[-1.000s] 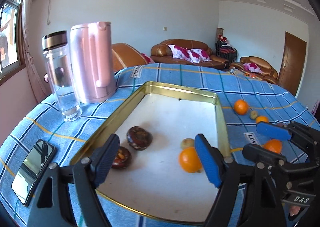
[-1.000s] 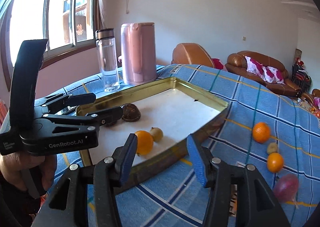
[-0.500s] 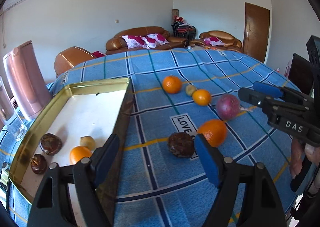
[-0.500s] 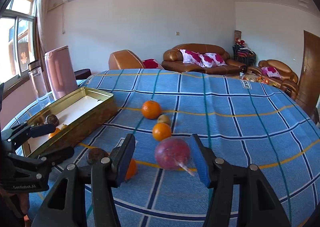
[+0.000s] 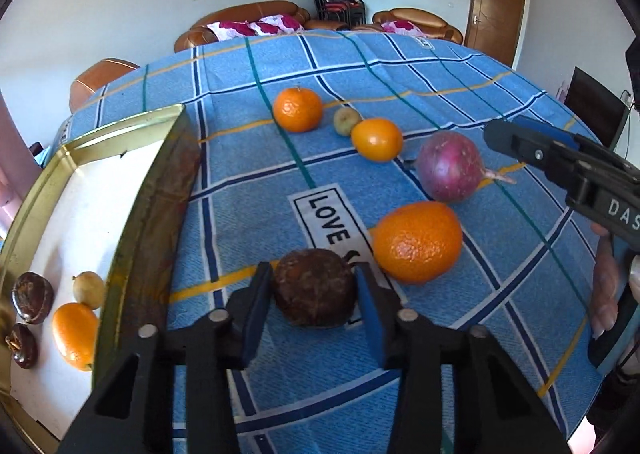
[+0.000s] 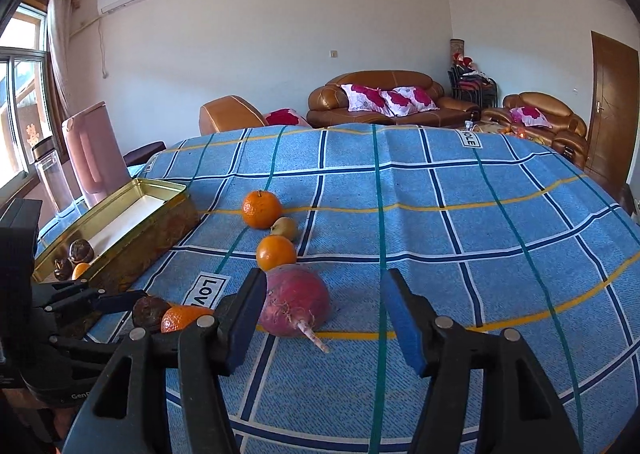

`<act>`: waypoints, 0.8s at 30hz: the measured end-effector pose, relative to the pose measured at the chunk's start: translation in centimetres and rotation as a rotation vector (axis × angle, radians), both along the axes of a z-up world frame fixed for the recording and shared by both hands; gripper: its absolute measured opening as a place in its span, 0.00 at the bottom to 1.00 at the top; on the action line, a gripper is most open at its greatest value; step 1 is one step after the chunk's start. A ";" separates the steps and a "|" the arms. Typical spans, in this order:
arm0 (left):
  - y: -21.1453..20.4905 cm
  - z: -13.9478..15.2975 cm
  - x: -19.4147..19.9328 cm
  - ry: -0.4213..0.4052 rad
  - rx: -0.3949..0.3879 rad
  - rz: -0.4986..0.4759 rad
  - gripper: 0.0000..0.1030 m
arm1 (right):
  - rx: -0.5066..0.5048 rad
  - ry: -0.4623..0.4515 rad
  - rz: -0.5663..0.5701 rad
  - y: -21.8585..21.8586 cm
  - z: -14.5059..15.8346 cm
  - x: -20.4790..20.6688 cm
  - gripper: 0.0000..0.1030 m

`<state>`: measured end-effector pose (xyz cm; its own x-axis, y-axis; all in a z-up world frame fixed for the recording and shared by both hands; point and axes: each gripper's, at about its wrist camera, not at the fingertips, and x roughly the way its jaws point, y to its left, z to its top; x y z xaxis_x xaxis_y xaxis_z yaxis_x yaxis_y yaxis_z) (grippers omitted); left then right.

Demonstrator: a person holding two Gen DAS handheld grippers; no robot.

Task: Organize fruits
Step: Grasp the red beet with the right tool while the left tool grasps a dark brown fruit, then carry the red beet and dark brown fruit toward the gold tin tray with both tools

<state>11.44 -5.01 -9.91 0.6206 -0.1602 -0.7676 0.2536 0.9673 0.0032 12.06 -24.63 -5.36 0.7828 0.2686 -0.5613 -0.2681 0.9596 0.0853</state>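
My left gripper [image 5: 314, 280] is shut on a dark brown round fruit [image 5: 316, 298] that rests on the blue checked cloth, both blue pads pressing its sides. A large orange [image 5: 418, 242] lies just right of it. In the right wrist view my right gripper [image 6: 325, 294] straddles a red-purple fruit [image 6: 296, 304] with a pale stem. Its jaws are opening; the fruit sits by the left pad, and the right pad is well apart. Beyond lie two oranges [image 6: 276, 252] [image 6: 261, 209] and a small green-yellow fruit [image 6: 285, 228].
A gold tin tray [image 5: 148, 214] stands to the left and holds two dark fruits, a small yellow fruit and an orange [image 5: 74, 334]. A pink kettle [image 6: 94, 150] and a glass bottle [image 6: 50, 170] stand behind the tray. Sofas and a door lie beyond the table.
Both grippers swung right, from over the tray to the loose fruit on the cloth. The left jaws closed on the dark brown fruit. The right jaws widened around the red-purple fruit.
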 end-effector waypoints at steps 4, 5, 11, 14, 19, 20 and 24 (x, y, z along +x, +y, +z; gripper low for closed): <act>0.0 0.5 0.1 -0.028 -0.006 -0.002 0.40 | 0.004 0.061 0.018 0.4 -0.7 1.4 0.60; 0.3 0.9 0.2 -0.045 -0.004 0.014 0.40 | 0.001 0.073 0.024 0.6 -0.9 1.5 0.60; 0.7 1.8 1.1 -0.101 -0.008 0.049 0.40 | -0.005 0.111 0.071 1.9 -1.3 2.8 0.60; 1.0 1.6 1.4 -0.122 -0.001 0.072 0.40 | 0.005 0.136 0.095 2.6 -1.7 3.0 0.60; 1.8 2.0 1.2 -0.141 -0.045 0.084 0.40 | -0.002 0.172 0.126 3.3 -2.2 3.3 0.60; 1.7 2.1 1.1 -0.151 -0.040 0.084 0.40 | 0.001 0.199 0.134 3.5 -2.5 3.6 0.60; 1.7 2.4 0.9 -0.171 -0.041 0.087 0.40 | -0.028 0.223 0.142 4.1 -3.0 3.8 0.54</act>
